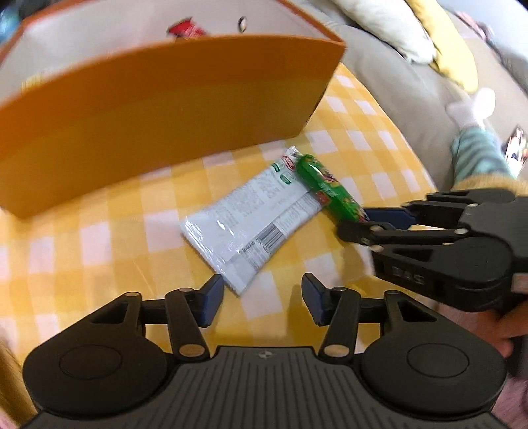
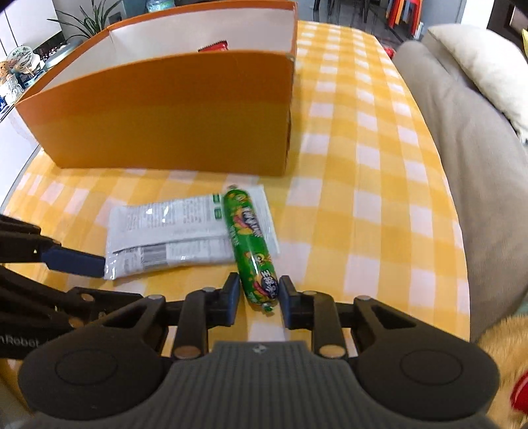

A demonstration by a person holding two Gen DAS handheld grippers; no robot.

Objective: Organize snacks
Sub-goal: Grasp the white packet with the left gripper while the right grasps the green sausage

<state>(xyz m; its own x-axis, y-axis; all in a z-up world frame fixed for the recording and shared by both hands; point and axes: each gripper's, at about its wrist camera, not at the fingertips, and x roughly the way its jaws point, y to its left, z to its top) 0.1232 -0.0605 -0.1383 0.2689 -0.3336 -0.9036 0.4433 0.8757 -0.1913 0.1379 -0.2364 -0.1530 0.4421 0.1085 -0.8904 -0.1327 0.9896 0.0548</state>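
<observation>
A white flat snack packet lies on the yellow checked tablecloth in front of an orange box. A green sausage stick lies across the packet's far end. My left gripper is open, its fingers either side of the packet's near corner, touching nothing. My right gripper is open, with the sausage's near end between its fingers and a small gap on each side. A red snack sits inside the box.
A grey sofa with a cream cushion runs along the table's right edge. A person's striped leg and white sock rest on it. A plant and shelves stand behind the box.
</observation>
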